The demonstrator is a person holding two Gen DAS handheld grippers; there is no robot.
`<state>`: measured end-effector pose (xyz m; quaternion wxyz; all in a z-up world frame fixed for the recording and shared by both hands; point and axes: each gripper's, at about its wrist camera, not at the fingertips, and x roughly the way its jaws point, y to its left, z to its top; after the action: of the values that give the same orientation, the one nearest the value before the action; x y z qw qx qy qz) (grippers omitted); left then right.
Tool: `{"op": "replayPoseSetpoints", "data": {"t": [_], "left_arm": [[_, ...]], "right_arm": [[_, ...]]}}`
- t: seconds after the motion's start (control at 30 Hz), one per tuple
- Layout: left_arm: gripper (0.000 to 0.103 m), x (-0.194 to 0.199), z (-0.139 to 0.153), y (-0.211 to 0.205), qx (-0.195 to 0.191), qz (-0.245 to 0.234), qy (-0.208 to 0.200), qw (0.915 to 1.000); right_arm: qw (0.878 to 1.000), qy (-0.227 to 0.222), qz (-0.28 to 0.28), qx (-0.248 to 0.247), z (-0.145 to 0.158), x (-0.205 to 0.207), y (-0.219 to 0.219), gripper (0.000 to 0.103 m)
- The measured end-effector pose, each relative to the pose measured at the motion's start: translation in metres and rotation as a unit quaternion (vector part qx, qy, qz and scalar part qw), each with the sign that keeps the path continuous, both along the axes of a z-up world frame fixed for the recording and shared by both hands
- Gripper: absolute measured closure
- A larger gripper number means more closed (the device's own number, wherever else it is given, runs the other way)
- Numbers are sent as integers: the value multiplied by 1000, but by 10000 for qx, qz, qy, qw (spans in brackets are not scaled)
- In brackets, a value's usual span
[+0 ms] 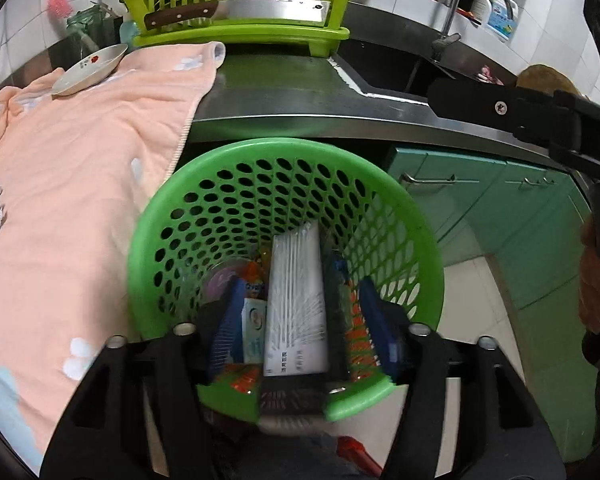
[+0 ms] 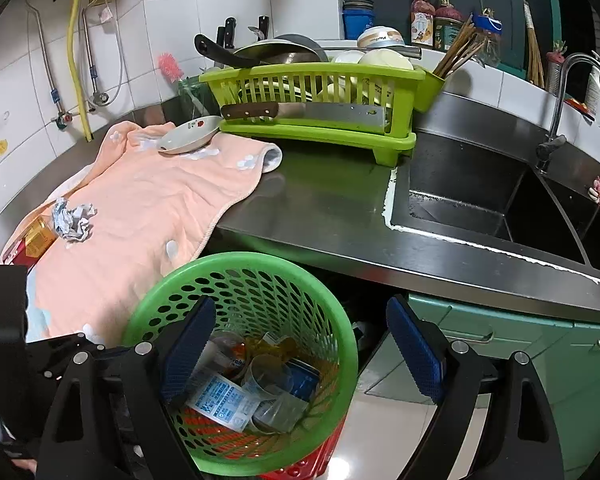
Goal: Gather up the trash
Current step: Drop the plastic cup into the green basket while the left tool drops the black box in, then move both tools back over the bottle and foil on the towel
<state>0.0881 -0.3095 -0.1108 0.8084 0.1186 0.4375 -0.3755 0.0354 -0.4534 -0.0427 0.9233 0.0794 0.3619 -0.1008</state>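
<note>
2 grippers hang over the green basket (image 2: 240,360), which stands on the floor against the counter edge. In the left wrist view the left gripper (image 1: 296,320) has its blue pads closed on the sides of a white carton (image 1: 296,304), held upright inside the basket's mouth, well below the rim. The right gripper (image 2: 300,352) is spread wide with nothing between its fingers; 1 finger sits over the basket, the other outside the rim.

The step in hand looks like the drop. To do it well, I would spread the left fingers fully before lifting, so the carton falls clear onto the cups and wrappers (image 2: 256,388) already lying there, then rise straight up without snagging the perforated wall.

Farther out, on the pink towel (image 2: 148,216), a crumpled paper ball (image 2: 73,220) lies beside a red and yellow box (image 2: 32,242) at the towel's left edge. Both seem to be the trash left. Beyond them sit a small dish (image 2: 188,140) and the dish rack (image 2: 316,104) with a cleaver.
</note>
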Motion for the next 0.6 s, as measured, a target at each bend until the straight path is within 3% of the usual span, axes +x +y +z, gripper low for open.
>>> {"op": "replayPoseSetpoints", "data": {"t": [0.23, 0.6], "left_arm": [[39, 1, 4, 12, -4, 69, -53, 10000], [39, 13, 19, 70, -54, 544, -203, 9983]], "right_arm": [[10000, -68, 51, 36, 4, 0, 3, 18], [9992, -114, 375, 29, 11, 15, 35, 16]]}}
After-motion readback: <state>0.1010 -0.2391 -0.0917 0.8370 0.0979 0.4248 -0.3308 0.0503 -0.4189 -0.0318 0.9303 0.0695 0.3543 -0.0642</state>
